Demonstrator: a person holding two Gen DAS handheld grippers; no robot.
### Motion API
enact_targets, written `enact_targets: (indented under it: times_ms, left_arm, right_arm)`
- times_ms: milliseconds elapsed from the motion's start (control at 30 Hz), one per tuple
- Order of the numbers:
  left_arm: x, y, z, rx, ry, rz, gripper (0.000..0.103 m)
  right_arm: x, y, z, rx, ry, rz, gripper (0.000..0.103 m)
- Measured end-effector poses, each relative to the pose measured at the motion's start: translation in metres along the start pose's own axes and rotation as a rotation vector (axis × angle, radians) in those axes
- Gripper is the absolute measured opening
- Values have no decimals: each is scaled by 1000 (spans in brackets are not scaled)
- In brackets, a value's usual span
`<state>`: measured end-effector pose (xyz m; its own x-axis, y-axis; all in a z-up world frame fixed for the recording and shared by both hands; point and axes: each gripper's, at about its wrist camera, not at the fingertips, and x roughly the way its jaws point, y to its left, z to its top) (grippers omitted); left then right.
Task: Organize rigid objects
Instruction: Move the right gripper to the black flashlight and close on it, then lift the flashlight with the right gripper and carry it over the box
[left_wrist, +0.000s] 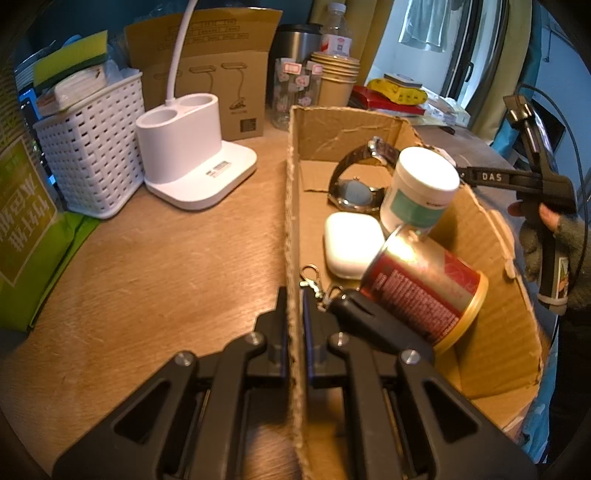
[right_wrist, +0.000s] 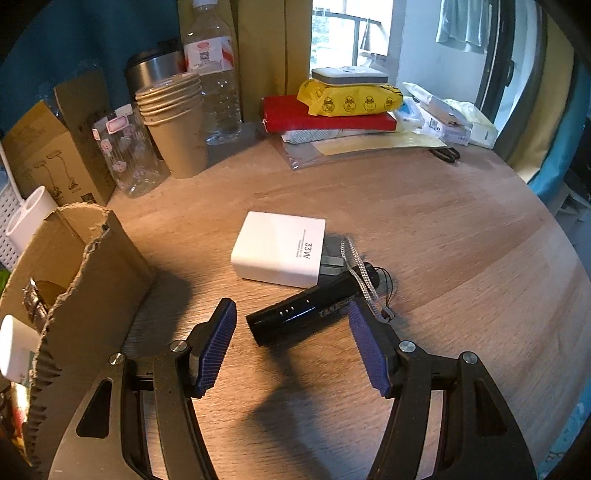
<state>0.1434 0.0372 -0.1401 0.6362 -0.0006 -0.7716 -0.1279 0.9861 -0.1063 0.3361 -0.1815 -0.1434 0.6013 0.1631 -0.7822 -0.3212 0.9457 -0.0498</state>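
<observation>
A torn cardboard box (left_wrist: 292, 206) stands on the wooden table. It holds a wristwatch (left_wrist: 352, 192), a white jar (left_wrist: 421, 184), a white earbud case (left_wrist: 351, 242), a red can (left_wrist: 428, 295) on its side and a black key fob (left_wrist: 369, 317). My left gripper (left_wrist: 295, 306) is shut on the box's left wall. In the right wrist view a black cylindrical torch (right_wrist: 295, 319) with a lanyard lies beside a white 33W charger (right_wrist: 280, 251). My right gripper (right_wrist: 291, 310) hangs open just above the torch, its blue pads on either side without touching. The box (right_wrist: 92, 258) stands to its left.
Left of the box are a white lamp base (left_wrist: 195, 155), a white basket (left_wrist: 92, 147) and a green bag (left_wrist: 26, 236). At the back stand paper cups (right_wrist: 177, 125), a glass (right_wrist: 125, 151), a water bottle (right_wrist: 214, 74), a red and yellow stack (right_wrist: 332, 107) and scissors (right_wrist: 447, 153).
</observation>
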Motion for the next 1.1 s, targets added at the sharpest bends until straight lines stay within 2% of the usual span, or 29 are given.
enact_targets:
  times_ms: [267,600,900,933,967,1033,1100]
  left_arm:
    - [0,0,0,0,1,1,7]
    - [0,0,0,0,1,0,7]
    - [0,1,0,-1,1,1,7]
    - [0,1,0,0,1,2,7]
    - [0,0,0,0,1,2,7]
    - [0,1,0,-1,1,0,7]
    - [0,0,0,0,1,1,7]
  right_arm:
    - [0,-8,-5,18,11,4,55]
    - [-5,-32,-18,87,22,-23,54]
    - [9,-38,-9,118,14,-28,54]
    - [9,-38,-8,114,6,-34,51]
    - [9,-38,-8,111,4,-41,39]
    - [9,-41,-8,124,6,-42,25]
    - [7,-45,-9,140,7,-22,24]
